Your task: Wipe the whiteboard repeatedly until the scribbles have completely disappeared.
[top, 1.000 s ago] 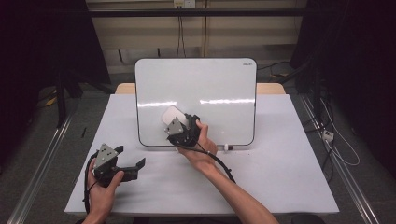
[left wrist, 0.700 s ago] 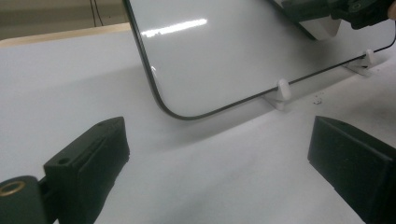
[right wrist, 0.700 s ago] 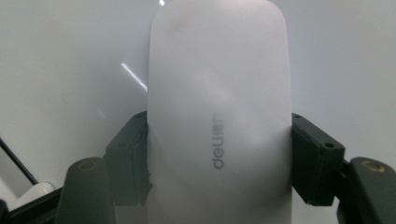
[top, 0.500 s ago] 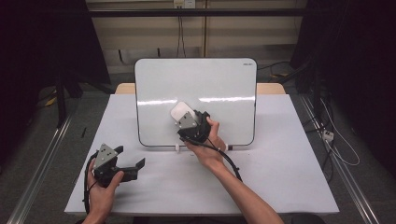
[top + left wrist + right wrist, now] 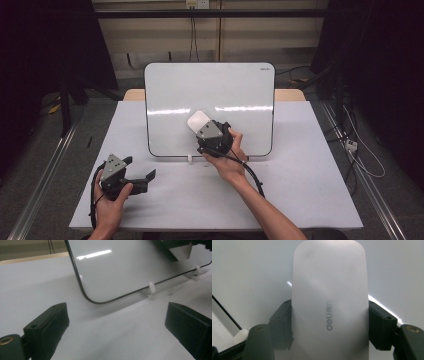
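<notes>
A white whiteboard [image 5: 210, 95] with a dark rim stands upright on the table, and its face is blank. My right gripper [image 5: 204, 129] is shut on a white eraser [image 5: 198, 120] and holds it against the board's lower middle. Seen from the right gripper view, the eraser [image 5: 329, 302] bears a grey logo and sits clamped between both black pads [image 5: 282, 325], with the board [image 5: 249, 270] right behind it. My left gripper [image 5: 140, 168] rests low at the table's front left, open and holding nothing. In the left gripper view its jaws stand wide apart before the board's lower corner [image 5: 95, 300].
A white sheet covers the table [image 5: 300, 175]. Small white feet [image 5: 190, 158] hold the board's bottom edge; one foot [image 5: 151, 287] shows close in the left gripper view. Cables [image 5: 360, 150] lie on the dark floor to the right, and metal rails run beside the table.
My right gripper has slid the eraser to the right across the board, and slightly up. The left gripper has stayed where it was.
</notes>
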Tool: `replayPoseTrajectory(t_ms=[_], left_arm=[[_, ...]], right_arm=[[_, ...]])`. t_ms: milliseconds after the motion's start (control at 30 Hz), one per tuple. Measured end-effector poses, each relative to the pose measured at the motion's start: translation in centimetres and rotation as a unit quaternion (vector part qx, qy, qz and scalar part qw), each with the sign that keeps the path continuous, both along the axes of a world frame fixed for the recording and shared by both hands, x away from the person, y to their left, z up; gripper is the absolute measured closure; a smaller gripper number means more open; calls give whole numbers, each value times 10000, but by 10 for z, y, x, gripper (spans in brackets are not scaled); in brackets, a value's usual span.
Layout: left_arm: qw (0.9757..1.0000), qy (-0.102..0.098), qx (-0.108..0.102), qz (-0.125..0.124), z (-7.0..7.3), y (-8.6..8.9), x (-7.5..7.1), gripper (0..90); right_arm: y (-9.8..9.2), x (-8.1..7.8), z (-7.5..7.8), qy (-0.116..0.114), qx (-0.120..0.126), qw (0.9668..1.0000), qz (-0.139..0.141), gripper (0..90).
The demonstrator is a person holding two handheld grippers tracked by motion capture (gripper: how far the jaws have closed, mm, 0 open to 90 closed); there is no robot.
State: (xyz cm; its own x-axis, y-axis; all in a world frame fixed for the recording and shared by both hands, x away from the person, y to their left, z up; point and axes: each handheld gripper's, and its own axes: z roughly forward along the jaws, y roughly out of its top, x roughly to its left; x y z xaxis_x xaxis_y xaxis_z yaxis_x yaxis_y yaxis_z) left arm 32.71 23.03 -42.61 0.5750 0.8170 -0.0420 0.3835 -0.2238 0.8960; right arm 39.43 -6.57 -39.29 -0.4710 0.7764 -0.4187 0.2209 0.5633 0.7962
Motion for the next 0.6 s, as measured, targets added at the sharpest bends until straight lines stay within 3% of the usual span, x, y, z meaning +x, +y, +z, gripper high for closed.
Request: replayPoseTrajectory(t_ms=[67, 133, 600], left_arm=[[10000, 15, -33, 4, -1, -1, 0, 50], [10000, 17, -7, -8, -1, -1, 0, 50], [10000, 71, -27, 30, -2, 1, 1, 50]], right_arm=[[-1, -5, 6, -58, 99, 9999, 90, 316], [-3, -6, 9, -123, 26, 9999, 81, 316], [-34, -2, 13, -28, 282, 9996, -66, 316]])
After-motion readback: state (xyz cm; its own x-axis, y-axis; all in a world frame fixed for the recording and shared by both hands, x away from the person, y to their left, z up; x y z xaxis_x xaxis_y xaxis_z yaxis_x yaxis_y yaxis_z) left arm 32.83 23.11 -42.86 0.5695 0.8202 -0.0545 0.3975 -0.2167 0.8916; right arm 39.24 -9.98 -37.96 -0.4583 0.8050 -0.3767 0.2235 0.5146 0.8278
